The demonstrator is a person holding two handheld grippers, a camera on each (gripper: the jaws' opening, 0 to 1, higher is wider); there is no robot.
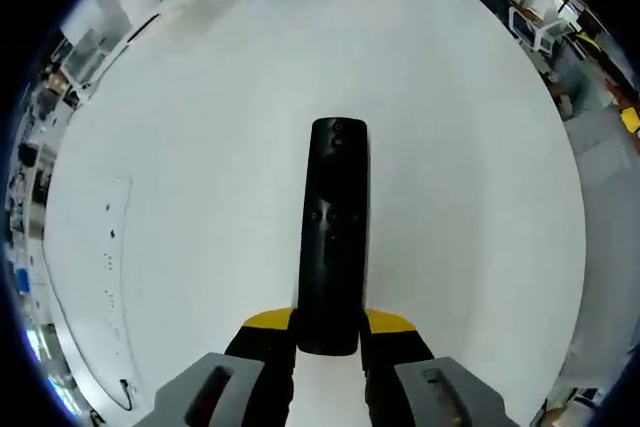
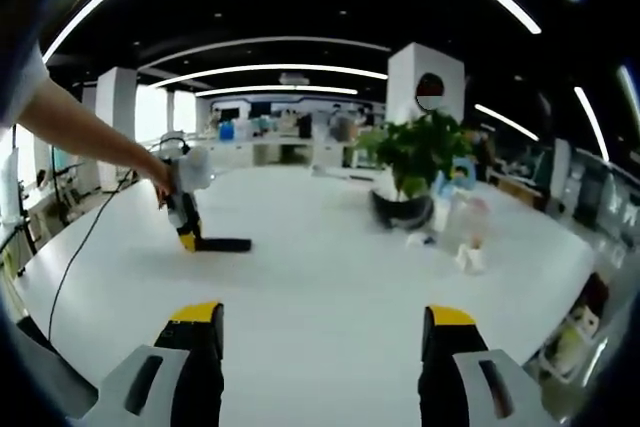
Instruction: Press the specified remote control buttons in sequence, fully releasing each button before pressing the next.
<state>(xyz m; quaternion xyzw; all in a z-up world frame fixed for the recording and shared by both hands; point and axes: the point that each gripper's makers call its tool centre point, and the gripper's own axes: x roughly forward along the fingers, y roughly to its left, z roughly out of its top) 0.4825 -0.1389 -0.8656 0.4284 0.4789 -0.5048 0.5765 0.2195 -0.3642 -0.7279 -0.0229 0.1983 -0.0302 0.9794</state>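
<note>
**Remote control held flat on the white surface by the left gripper**

In the left gripper view, the black remote control (image 1: 331, 237) is seen nearest to the camera, and its near end is clamped between the jaws of the left gripper (image 1: 327, 342). The jaws are closed on its two sides, with their yellow tips touching the body of the remote. The remote is stretched away from the camera and is laid flat on the white surface (image 1: 200, 147). Some small buttons are seen on its top face, but they are too small to be told apart.

In the right gripper view, the same remote (image 2: 222, 244) is seen far to the left, lying on the surface (image 2: 320, 287), and the left gripper (image 2: 186, 237) is placed at its left end, held by a person's hand (image 2: 165, 179) with a bare forearm. The jaws of the right gripper (image 2: 325, 332) are spread wide open and nothing is held between them; they are raised above the surface and kept well apart from the remote.

Farther away, a potted plant (image 2: 410, 162) is placed on the surface to the right, and some small light objects (image 2: 468, 252) are seen near it. A thin cable (image 2: 85, 237) is running over the left edge of the surface. An office hall with white columns (image 2: 425, 82) and long ceiling lights is seen behind.
</note>
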